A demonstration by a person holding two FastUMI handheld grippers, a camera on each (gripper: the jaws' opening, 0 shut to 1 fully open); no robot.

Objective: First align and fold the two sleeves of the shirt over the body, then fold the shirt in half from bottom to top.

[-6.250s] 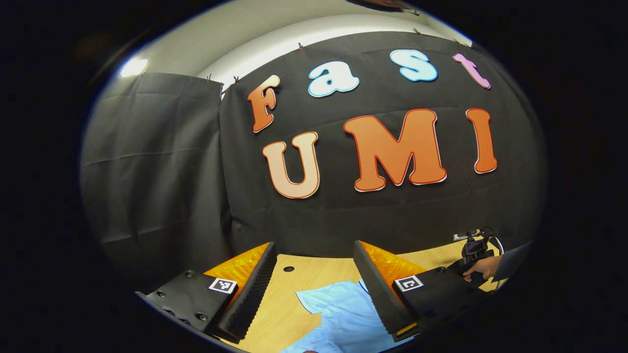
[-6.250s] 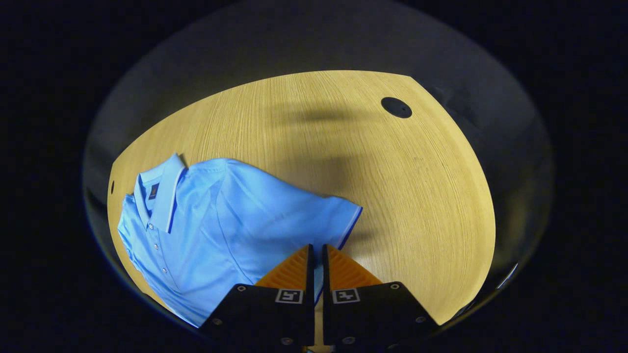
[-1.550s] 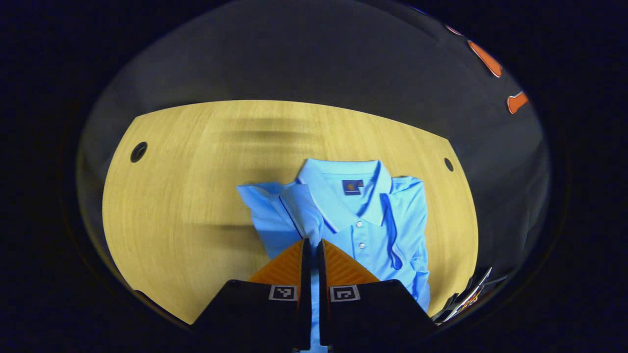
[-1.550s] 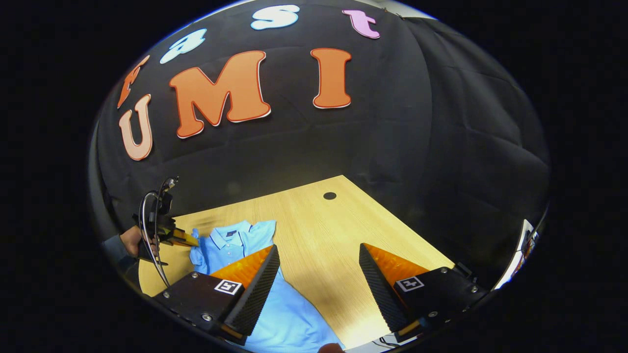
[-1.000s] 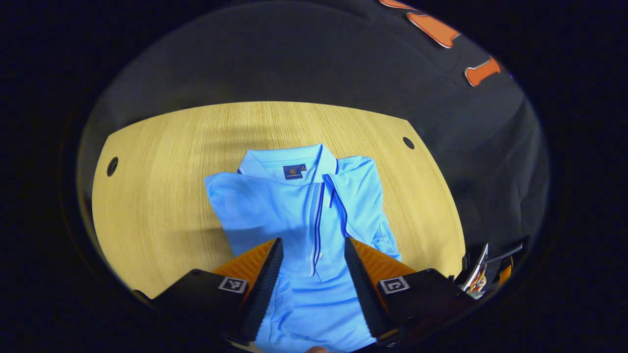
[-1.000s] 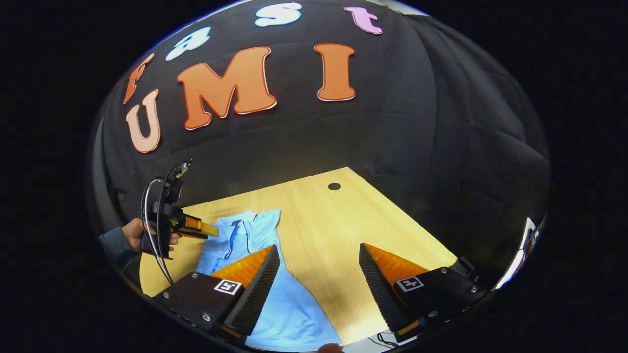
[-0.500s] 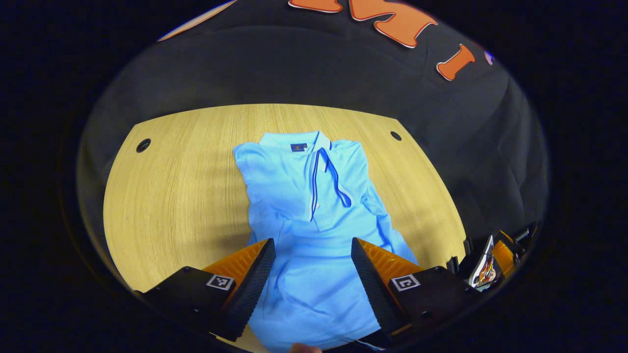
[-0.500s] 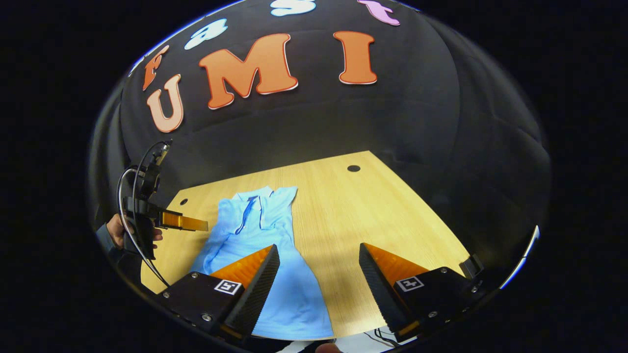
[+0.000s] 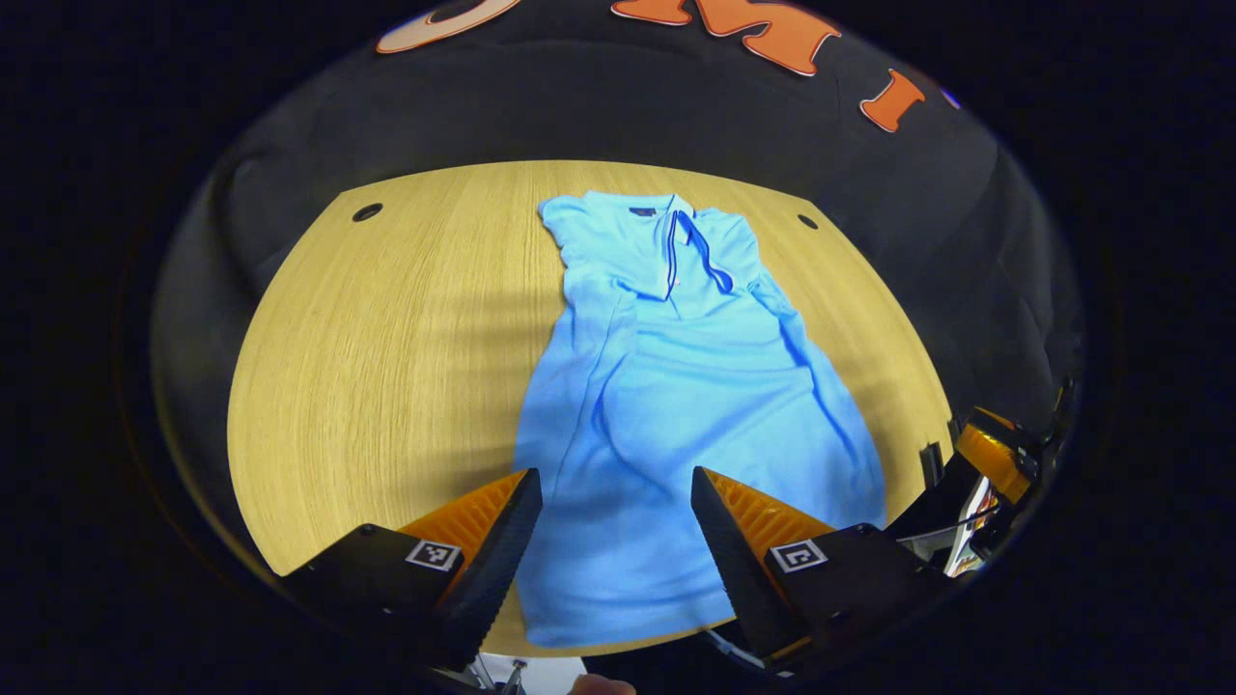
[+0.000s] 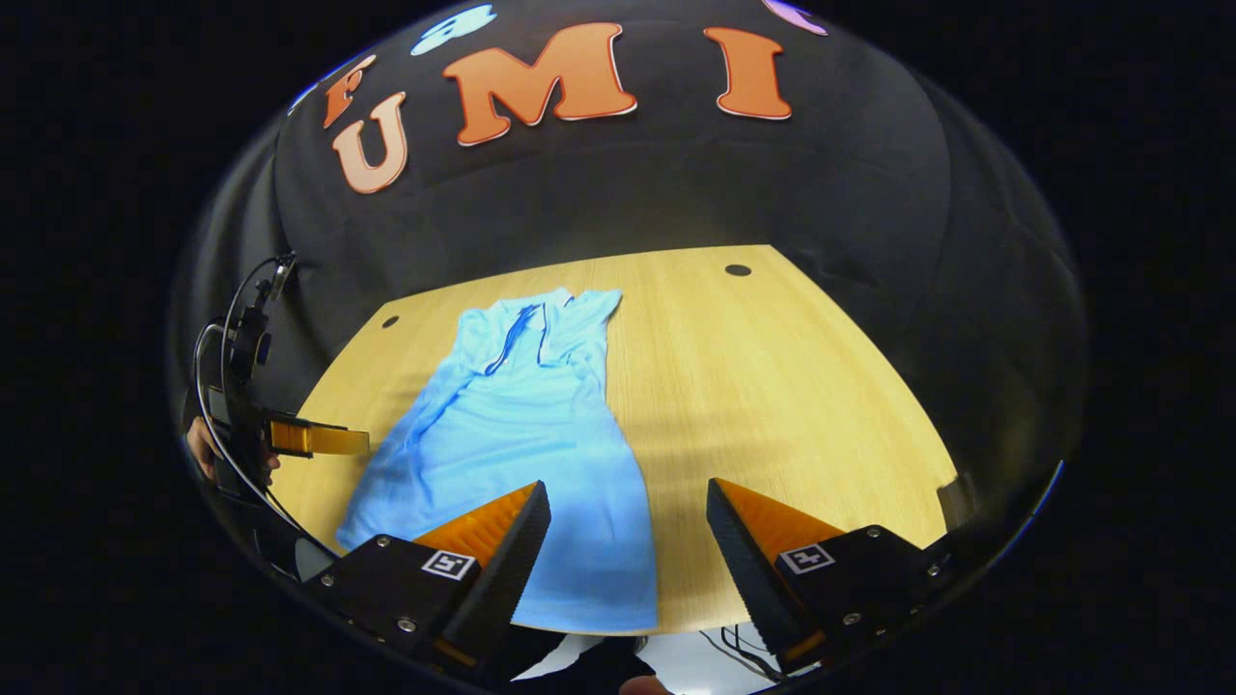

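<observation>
Indoors, inside a booth hung with black cloth wall [image 10: 628, 203]. Pale wooden table [image 9: 386, 328] with small round dark holes near its far corners. Light blue shirt [image 9: 666, 386] flat along the table, collar at the far end, both sleeves folded over the body. Left gripper [image 9: 616, 502] and right gripper [image 10: 628, 516] above the near hem, fingers spread wide, holding nothing.
</observation>
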